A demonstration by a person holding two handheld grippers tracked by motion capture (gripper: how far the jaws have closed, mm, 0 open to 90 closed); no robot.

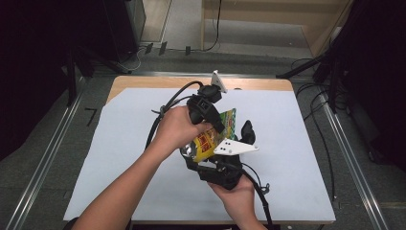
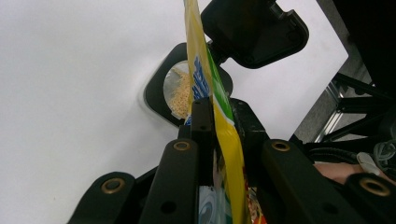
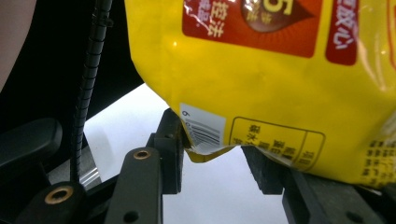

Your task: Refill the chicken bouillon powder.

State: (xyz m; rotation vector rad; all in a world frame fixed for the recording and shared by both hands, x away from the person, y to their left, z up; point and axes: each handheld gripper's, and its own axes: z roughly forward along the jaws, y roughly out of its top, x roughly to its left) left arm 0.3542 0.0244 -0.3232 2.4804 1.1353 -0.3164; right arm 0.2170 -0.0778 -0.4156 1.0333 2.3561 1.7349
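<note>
- Left gripper (image 2: pixel 219 121): I have it clamped on the yellow bag's (image 2: pixel 205 79) edge.
- Right gripper (image 3: pixel 215 163): bag corner sits between its pads; grip unclear.
- Table (image 1: pixel 119 158): white sheet beneath.

High view: you look forward and down from above your side, whole surface (image 1: pixel 287 143) in frame, forearms entering at the bottom | Left gripper view: along its jaws, very close to the yellow packet (image 2: pixel 224 140), edge-on | Right gripper view: equally close, packet face across upper right | Shared: packet, white surface.
</note>
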